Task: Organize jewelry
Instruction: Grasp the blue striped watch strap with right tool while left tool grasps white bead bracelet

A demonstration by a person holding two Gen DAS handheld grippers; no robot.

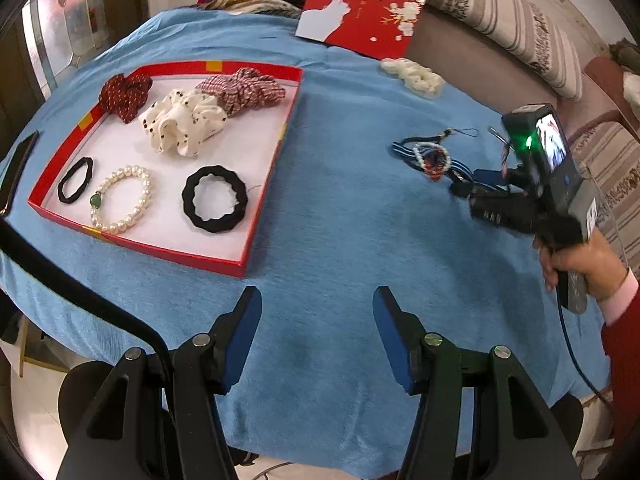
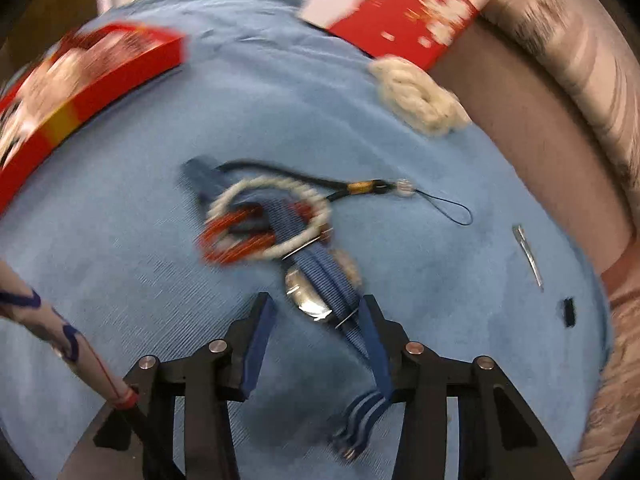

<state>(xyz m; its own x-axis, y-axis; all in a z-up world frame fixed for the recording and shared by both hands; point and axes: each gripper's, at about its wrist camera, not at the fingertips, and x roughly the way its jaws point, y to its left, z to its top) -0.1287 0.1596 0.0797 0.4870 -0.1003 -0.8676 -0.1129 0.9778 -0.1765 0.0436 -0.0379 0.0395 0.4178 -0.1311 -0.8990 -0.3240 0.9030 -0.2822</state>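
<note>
Striped strap [image 2: 320, 280] w/ bead bracelets: at 12 o'clock of right hand-held gripper [image 2: 316, 312], spread, long axis 11-to-5 between fingers; left hand-held gripper [image 1: 316, 304] spread, far off.

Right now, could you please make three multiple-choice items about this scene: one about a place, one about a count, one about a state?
1. Where is the pearl bracelet with the green bead?
A. On the blue cloth
B. In the red tray
C. In a gripper

2. How many black hair ties lie in the red tray?
A. One
B. Two
C. Four

3. How is the left gripper?
A. Open, empty
B. Shut on a scrunchie
C. Holding a lid

Key: 1 B, it lies on the tray's white floor. 2 B, a thin one and a thick one. 3 A, nothing sits between its spread fingers.
</note>
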